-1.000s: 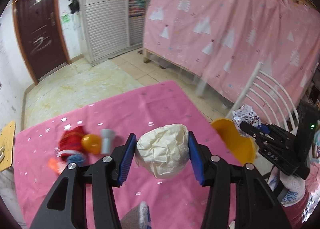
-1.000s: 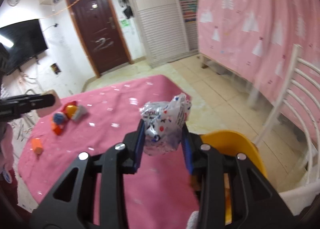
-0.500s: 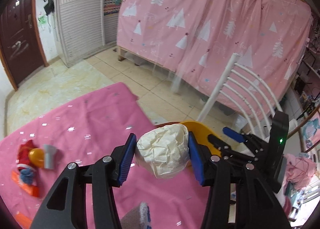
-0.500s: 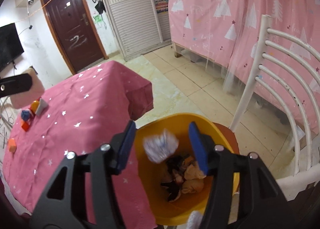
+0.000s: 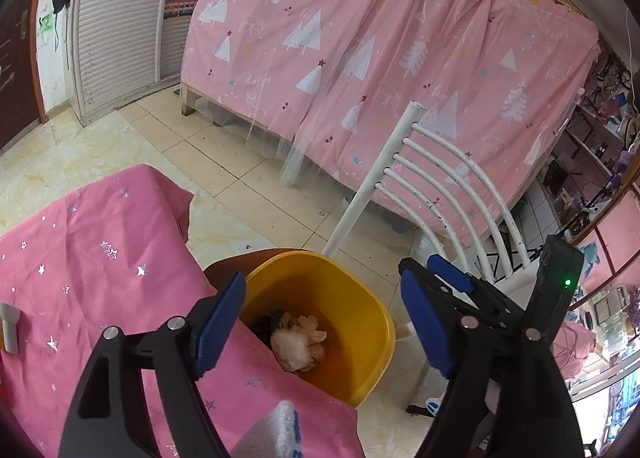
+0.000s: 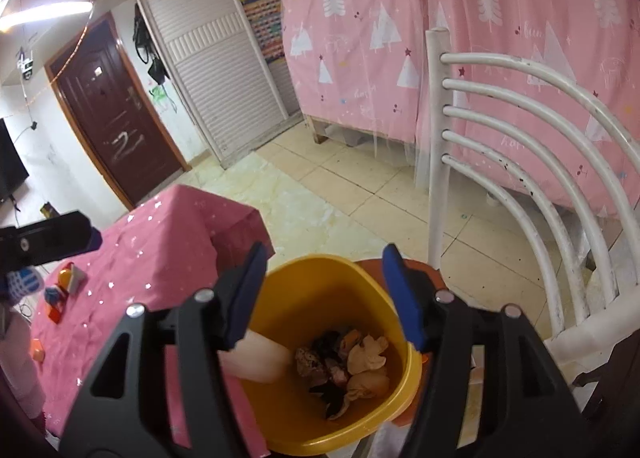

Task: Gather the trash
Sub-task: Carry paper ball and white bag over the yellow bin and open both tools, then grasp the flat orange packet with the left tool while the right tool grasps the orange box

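Observation:
A yellow bin [image 5: 360, 310] [image 6: 316, 278] stands beside the pink-clothed table [image 5: 100, 258]. Crumpled trash [image 6: 352, 362] lies in it. A pale paper ball [image 5: 294, 348] drops inside the bin; it shows blurred in the right wrist view [image 6: 260, 358]. My left gripper [image 5: 320, 326] is open and empty above the bin. My right gripper [image 6: 324, 298] is open and empty above the bin too; it also shows in the left wrist view [image 5: 452, 278].
A white slatted chair [image 6: 520, 161] stands right behind the bin. Small toys [image 6: 64, 286] lie on the far part of the table [image 6: 160, 242]. A pink curtain [image 5: 400, 77] hangs behind. Tiled floor [image 5: 240, 161] lies beyond the table.
My right gripper opened and dropped the printed wrapper into the bin. My left gripper swung over the bin, opened and let go of the paper ball.

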Demonstrator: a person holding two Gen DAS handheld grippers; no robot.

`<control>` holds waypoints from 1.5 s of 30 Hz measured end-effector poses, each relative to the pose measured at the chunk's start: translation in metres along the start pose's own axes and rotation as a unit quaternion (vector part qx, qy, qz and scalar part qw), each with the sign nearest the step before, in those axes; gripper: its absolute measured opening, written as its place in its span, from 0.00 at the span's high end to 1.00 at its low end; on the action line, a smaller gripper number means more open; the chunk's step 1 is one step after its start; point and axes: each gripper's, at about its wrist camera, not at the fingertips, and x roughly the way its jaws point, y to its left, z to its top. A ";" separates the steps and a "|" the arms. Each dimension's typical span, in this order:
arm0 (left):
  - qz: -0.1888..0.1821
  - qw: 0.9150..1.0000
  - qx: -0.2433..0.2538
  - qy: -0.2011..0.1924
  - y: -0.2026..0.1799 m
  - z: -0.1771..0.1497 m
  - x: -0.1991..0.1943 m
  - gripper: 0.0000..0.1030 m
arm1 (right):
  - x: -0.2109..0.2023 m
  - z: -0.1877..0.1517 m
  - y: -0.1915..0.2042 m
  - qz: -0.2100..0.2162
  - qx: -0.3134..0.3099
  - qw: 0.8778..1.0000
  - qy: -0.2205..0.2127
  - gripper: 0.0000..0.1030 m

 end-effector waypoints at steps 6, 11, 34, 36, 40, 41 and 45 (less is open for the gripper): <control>0.007 1.000 -0.005 -0.005 0.005 -0.002 -0.008 0.30 | 0.001 -0.002 0.012 0.013 -0.014 1.000 0.003 0.44; 0.010 1.000 -0.011 -0.012 0.018 -0.004 -0.024 0.30 | -0.001 -0.002 0.028 0.024 -0.025 0.999 0.006 0.44; 0.138 0.986 -0.052 -0.074 0.136 -0.055 -0.156 0.30 | 0.014 -0.014 0.207 0.114 -0.159 0.980 0.039 0.36; 0.147 0.985 -0.059 -0.074 0.148 -0.061 -0.165 0.30 | 0.016 -0.018 0.226 0.125 -0.173 0.976 0.042 0.36; 0.166 0.981 -0.069 -0.075 0.169 -0.073 -0.179 0.30 | 0.020 -0.022 0.255 0.144 -0.193 0.969 0.051 0.36; 0.170 0.980 -0.073 -0.076 0.174 -0.077 -0.182 0.30 | 0.021 -0.024 0.264 0.148 -0.200 0.967 0.054 0.36; 0.185 0.975 -0.092 -0.078 0.199 -0.088 -0.197 0.30 | 0.024 -0.033 0.287 0.160 -0.219 0.960 0.064 0.36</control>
